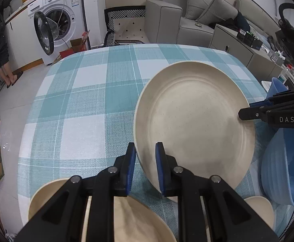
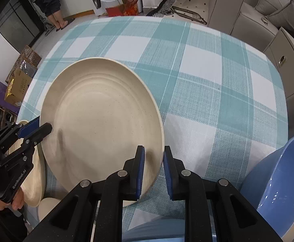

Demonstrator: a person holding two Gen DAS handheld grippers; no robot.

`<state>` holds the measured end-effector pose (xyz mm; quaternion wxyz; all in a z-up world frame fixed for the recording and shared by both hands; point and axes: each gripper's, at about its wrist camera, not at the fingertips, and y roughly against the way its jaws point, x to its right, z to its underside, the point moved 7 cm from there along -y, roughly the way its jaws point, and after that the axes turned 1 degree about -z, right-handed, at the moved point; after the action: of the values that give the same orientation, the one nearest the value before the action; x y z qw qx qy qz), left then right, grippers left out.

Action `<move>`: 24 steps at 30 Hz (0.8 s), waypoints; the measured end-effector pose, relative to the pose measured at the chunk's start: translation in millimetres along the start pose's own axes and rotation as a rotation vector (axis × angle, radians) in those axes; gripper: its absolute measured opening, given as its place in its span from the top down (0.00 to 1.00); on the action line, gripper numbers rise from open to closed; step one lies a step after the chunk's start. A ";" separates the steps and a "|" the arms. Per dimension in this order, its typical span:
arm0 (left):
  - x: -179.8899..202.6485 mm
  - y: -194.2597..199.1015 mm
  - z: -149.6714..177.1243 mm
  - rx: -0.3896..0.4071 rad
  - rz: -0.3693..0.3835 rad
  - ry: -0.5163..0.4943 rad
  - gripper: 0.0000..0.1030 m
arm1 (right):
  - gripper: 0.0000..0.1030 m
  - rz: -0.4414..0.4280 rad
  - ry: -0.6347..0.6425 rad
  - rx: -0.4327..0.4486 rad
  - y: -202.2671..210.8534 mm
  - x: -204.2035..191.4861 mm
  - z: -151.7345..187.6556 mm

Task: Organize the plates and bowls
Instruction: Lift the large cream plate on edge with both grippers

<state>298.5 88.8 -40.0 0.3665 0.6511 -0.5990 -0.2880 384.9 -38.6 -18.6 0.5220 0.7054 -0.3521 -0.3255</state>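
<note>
Left wrist view: left gripper [image 1: 145, 167] at 6 o'clock, blue pads straddling the near rim of the cream plate [image 1: 193, 125], one pad outside the rim, the other over the inner face; pinching the rim, though actual pad contact hard to confirm. Plate tilted above the teal-checked tablecloth [image 1: 86, 104], filling the 3 o'clock half. Right gripper [image 1: 268, 111] reaching in from 3 o'clock, tips at the plate's far edge, upper finger lying over the rim. Seen only here: a second cream plate [image 1: 130, 217] directly beneath the left gripper at 6 o'clock, a smaller cream dish [image 1: 260, 209] at 5 o'clock, a washing machine [image 1: 60, 20] with door open at 11 o'clock, a grey sofa [image 1: 187, 20] at 1 o'clock. Blue bowl [image 1: 282, 167] at 4 o'clock, partly hidden behind the right gripper. Right wrist view: right gripper [image 2: 154, 169] at 6 o'clock, narrowly parted pads straddling the rim of the cream plate [image 2: 100, 119], left pad over the inner face, right pad outside. Left gripper [image 2: 34, 131] entering from 9 o'clock, clamped on the opposite rim, with a bare hand [image 2: 16, 199] on its handle, visible only here. Blue bowl [image 2: 278, 183] at 4 o'clock showing its glossy inside. Cardboard boxes [image 2: 20, 80] on the floor at 9 o'clock.
</note>
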 end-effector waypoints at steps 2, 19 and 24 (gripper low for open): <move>-1.1 4.9 -1.5 0.014 -0.002 0.004 0.83 | 0.82 0.002 0.004 0.017 8.7 1.3 2.8; -7.4 63.9 -3.7 0.126 -0.032 0.020 0.83 | 0.82 -0.003 0.045 0.147 74.3 -31.3 5.8; -7.4 83.7 5.0 0.152 -0.042 0.022 0.83 | 0.82 -0.008 0.064 0.173 92.9 -40.6 17.1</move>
<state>245.9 94.4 25.6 0.3164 0.6927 -0.6012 -0.2423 334.3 -32.5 70.6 0.4686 0.7595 -0.3591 -0.2731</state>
